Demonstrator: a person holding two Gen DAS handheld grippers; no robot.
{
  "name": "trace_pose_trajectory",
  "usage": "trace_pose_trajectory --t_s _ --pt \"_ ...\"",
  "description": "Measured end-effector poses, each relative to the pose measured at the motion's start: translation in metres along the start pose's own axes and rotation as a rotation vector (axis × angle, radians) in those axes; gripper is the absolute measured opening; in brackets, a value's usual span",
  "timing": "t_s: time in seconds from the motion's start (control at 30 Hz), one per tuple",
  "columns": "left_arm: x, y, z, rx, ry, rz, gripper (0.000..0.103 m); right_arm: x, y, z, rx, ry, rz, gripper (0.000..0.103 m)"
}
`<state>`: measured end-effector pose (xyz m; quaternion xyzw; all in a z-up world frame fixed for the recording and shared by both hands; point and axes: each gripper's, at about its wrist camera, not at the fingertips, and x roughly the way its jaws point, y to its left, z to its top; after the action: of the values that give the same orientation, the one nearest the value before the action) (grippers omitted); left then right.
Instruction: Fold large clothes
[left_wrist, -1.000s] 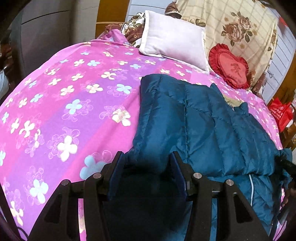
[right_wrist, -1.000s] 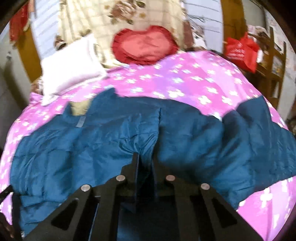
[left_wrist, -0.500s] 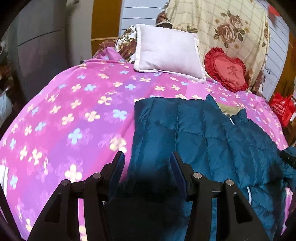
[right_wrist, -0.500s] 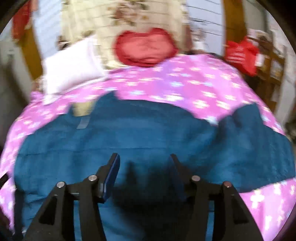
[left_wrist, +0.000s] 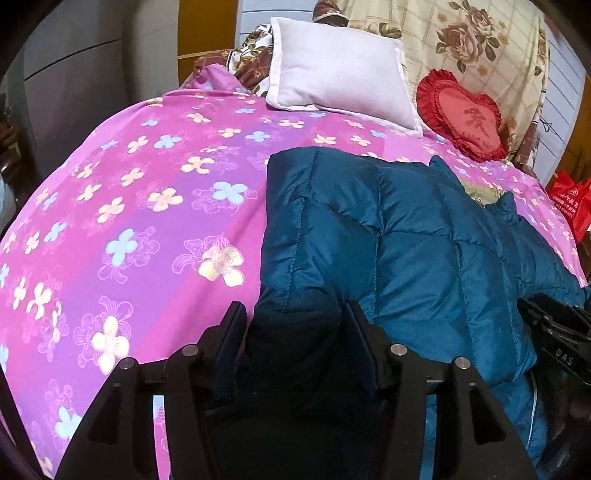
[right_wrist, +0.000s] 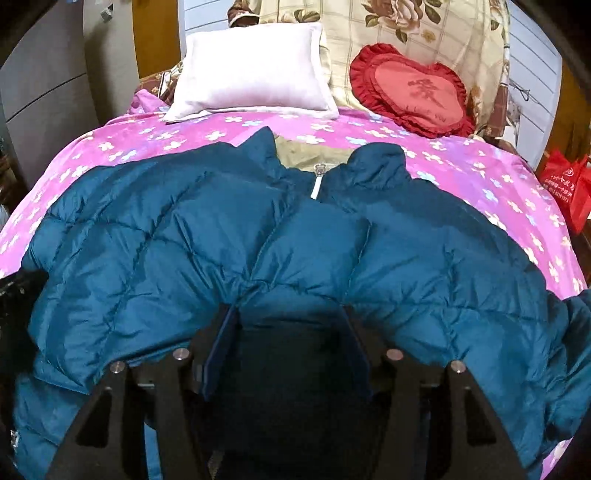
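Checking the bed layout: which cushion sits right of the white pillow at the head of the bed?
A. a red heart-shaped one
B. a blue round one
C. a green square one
A: a red heart cushion with a frilled edge leans beside the white pillow.

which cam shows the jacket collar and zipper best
The right wrist view. There the blue jacket faces the camera, with both collar flaps and the white zipper pull centred and unobstructed. The left wrist view sees the jacket side-on: one collar tip shows near the far edge, but the zipper pull cannot be made out.
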<state>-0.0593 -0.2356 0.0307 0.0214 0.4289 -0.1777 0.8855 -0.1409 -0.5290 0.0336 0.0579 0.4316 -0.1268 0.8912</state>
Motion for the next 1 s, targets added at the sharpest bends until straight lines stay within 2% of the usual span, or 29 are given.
trace_pose_trajectory --t_s 0.17,0.27,0.3,0.37,0.47,0.57,0.6,0.7,0.8,0.87,1.0 --pt "0.0 -0.002 0.0 0.017 -0.004 0.015 0.036 -0.018 -0.007 0.001 -0.019 0.023 0.021 0.06" --pt "0.0 -0.001 -0.001 0.019 -0.003 0.015 0.036 -0.045 -0.034 -0.003 0.007 -0.045 -0.025 0.063" --pt "0.001 -0.001 -0.001 0.018 -0.002 0.015 0.037 -0.05 -0.044 -0.005 0.025 -0.059 -0.04 0.067" --pt "0.001 -0.001 -0.001 0.017 -0.001 0.017 0.038 -0.057 -0.07 -0.009 0.074 -0.076 -0.084 0.068" --pt "0.004 -0.002 -0.002 0.018 0.004 0.018 0.042 -0.049 -0.116 -0.02 0.184 -0.032 -0.148 0.068" --pt "0.004 -0.002 -0.003 0.021 0.005 0.018 0.043 -0.033 -0.146 -0.037 0.234 0.019 -0.149 0.068" --pt "0.002 -0.002 -0.003 0.022 0.002 0.021 0.043 -0.032 -0.152 -0.042 0.252 0.017 -0.115 0.068" --pt "-0.005 -0.003 -0.001 0.013 -0.011 0.012 0.043 -0.046 -0.161 -0.045 0.281 0.017 -0.088 0.063" --pt "-0.017 -0.005 0.002 0.005 -0.054 -0.018 0.043 -0.067 -0.159 -0.051 0.284 -0.018 -0.113 0.064" --pt "-0.025 -0.007 0.003 0.006 -0.081 -0.032 0.043 -0.074 -0.155 -0.054 0.264 -0.036 -0.097 0.064" --pt "-0.026 -0.017 0.0 0.035 -0.083 -0.033 0.043 -0.064 -0.143 -0.058 0.221 0.005 -0.08 0.063"
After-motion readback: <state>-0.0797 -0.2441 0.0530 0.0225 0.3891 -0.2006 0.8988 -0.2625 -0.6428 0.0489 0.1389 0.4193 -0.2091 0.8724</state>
